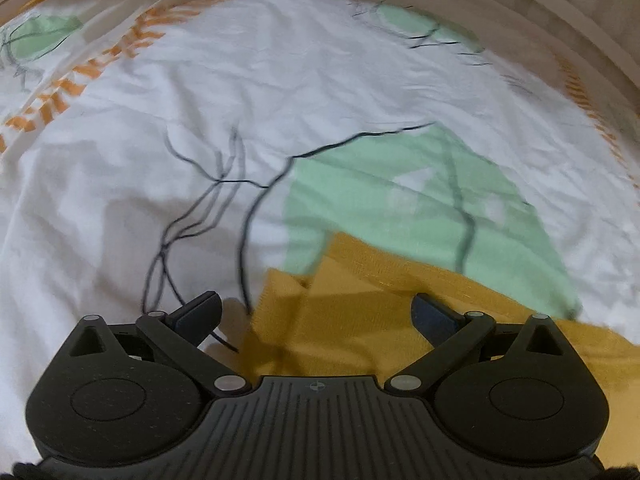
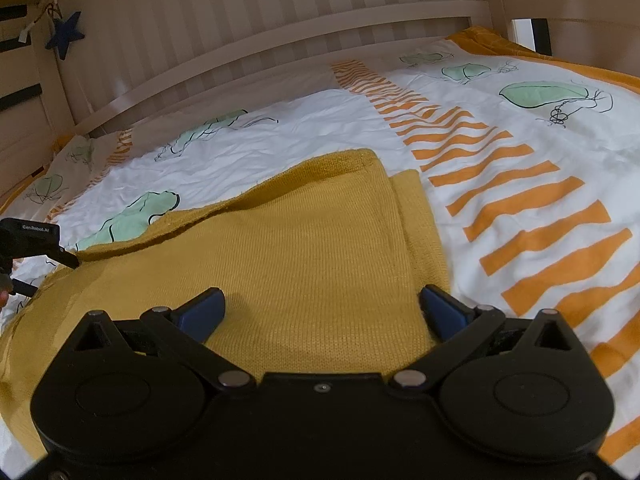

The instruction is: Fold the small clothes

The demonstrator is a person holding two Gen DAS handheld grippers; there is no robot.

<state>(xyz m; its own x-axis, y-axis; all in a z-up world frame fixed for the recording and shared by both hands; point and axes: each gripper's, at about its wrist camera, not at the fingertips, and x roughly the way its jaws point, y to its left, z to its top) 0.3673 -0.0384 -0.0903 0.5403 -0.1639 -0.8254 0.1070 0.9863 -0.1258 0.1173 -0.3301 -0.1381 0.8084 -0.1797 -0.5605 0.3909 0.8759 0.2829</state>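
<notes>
A mustard-yellow knitted garment lies on the bed, with a layer folded over along its right side and a raised fold along its far edge. My right gripper hovers open just above its near part, nothing between the fingers. In the left wrist view the same garment shows as a yellow corner beneath my left gripper, which is open and holds nothing. The left gripper also appears at the left edge of the right wrist view, at the garment's left edge.
The bed is covered by a white duvet printed with green shapes and orange stripes. A slatted wooden headboard runs along the far side, with a dark blue star hanging at the left. A yellow blanket edge lies at the far right.
</notes>
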